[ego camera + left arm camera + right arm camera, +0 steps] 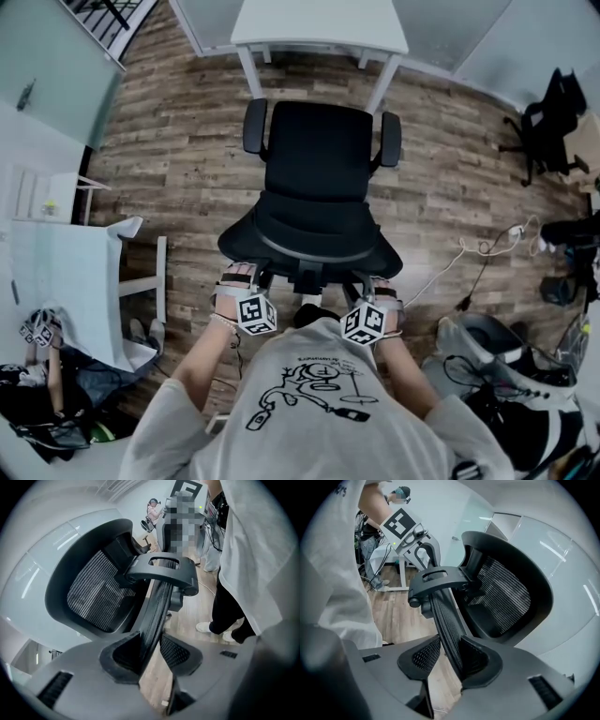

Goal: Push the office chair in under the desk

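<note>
the black office chair (319, 178) stands on the wood floor (169, 178) facing the white desk (319, 23), which sits against the far wall. the seat (319, 150) points at the gap between the desk's two near legs, its front edge close to them, and the whole seat shows out in front of the desk top. the two armrests (255, 127) flank the seat, well apart

a person in a white printed t-shirt (319, 394) stands right behind the chair, a tool in each hand, both reaching down to the curved top of the backrest (314, 239). the left tool (152, 651) has its jaws fairly narrow and closed on the backrest's upper rim, the rim running up between the two pads and lying hard against the left one. the right tool (451, 657) grips the same rim further along, its textured pads on either side of the black edge, the mesh panel (506, 597) spreading out beyond

a white cable (487, 248) lies on the floor to the right of the chair, and a second dark chair (548, 122) stands well apart by the far right wall
</note>
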### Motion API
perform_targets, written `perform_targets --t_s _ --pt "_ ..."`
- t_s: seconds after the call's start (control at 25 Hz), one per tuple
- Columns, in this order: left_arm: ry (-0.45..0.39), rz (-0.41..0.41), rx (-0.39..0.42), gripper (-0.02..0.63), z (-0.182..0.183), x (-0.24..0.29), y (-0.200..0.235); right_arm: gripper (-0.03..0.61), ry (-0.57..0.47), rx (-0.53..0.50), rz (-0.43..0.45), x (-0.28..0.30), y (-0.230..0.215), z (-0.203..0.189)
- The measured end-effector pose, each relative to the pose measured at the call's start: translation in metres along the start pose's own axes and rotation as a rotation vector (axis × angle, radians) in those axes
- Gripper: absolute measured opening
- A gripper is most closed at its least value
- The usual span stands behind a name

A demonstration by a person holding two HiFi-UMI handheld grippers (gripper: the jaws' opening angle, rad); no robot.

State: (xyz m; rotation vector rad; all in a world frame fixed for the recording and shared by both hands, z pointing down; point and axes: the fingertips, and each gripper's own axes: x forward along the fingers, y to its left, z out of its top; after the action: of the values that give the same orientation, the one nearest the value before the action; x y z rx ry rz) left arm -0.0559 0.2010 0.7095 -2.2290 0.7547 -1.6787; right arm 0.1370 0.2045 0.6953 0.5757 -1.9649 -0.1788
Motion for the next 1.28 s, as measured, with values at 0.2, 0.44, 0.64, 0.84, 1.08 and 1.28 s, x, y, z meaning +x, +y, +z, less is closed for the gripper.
perform_targets --t_s 0.2,0.44,0.64,0.84,1.08,1.28 --pt "0.008 -0.003 -0.011 0.132 0.009 0.011 0.011 0.153 0.009 -0.007 0.007 0.007 -0.018 -0.005" --pt "0.020 0.008 -0.028 0.132 0.010 0.021 0.018 0.153 0.019 -0.022 -0.001 0.017 -0.032 -0.007" --pt "0.021 0.020 -0.045 0.132 0.015 0.031 0.029 0.153 0.029 -0.035 -0.005 0.025 -0.048 -0.009" --pt "0.023 0.025 -0.051 0.132 0.020 0.043 0.044 0.155 0.043 -0.029 -0.009 0.035 -0.066 -0.010" --pt "0.021 0.028 -0.036 0.132 0.018 0.053 0.064 0.155 0.047 -0.023 -0.009 0.047 -0.083 -0.003" --pt "0.024 0.022 -0.047 0.132 0.017 0.065 0.083 0.156 0.063 -0.009 -0.016 0.058 -0.101 0.002"
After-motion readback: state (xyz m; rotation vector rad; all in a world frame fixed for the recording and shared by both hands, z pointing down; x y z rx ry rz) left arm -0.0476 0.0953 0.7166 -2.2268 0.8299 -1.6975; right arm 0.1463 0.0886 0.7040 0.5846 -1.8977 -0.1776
